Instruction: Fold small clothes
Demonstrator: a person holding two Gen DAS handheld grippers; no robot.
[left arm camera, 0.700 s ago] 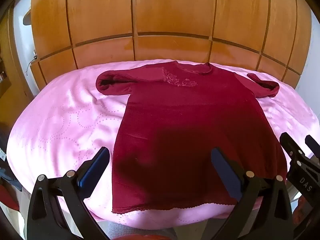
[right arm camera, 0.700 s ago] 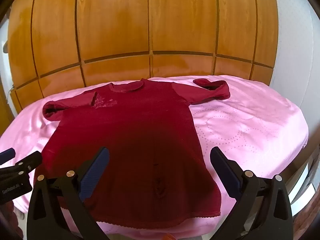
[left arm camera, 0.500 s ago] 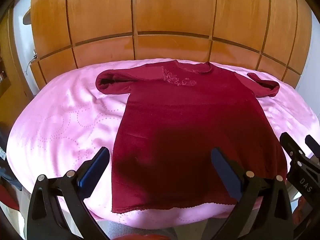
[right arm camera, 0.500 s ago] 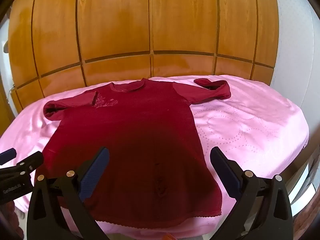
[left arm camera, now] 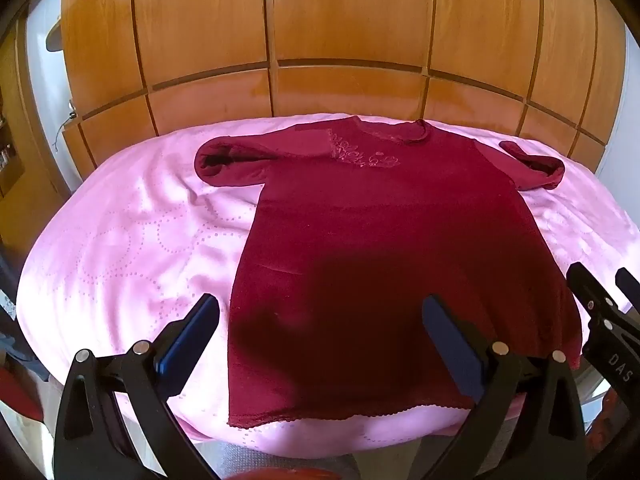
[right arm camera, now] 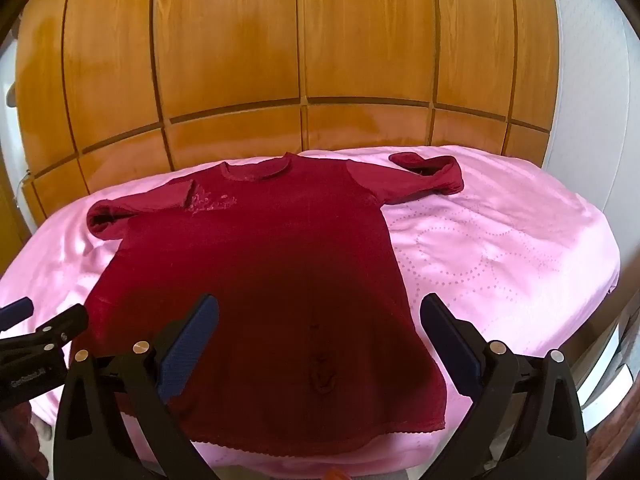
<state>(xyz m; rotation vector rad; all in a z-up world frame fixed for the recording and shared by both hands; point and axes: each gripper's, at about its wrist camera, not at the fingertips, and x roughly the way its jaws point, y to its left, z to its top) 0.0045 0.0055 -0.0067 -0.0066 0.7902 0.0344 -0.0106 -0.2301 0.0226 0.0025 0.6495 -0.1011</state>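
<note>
A dark red knit top [left arm camera: 372,240] lies flat and face up on a pink cloth-covered table [left arm camera: 132,248], neck toward the wooden wall, hem toward me. Both sleeves are curled up at their ends. It also shows in the right wrist view [right arm camera: 264,280]. My left gripper [left arm camera: 320,332] is open and empty, held above the hem's left half. My right gripper [right arm camera: 320,332] is open and empty, above the hem's right half. The right gripper's fingers [left arm camera: 600,308] show at the right edge of the left wrist view; the left gripper's fingers [right arm camera: 44,328] show at the left edge of the right wrist view.
A wooden panelled wardrobe [left arm camera: 344,32] stands right behind the table. The pink cloth [right arm camera: 500,248] spreads wide on both sides of the top. A white wall [right arm camera: 588,80] is at the right. The table's front edge [left arm camera: 304,436] is just below the hem.
Nothing has visibly changed apart from a very slight drift of both views; both grippers stay open above the hem.
</note>
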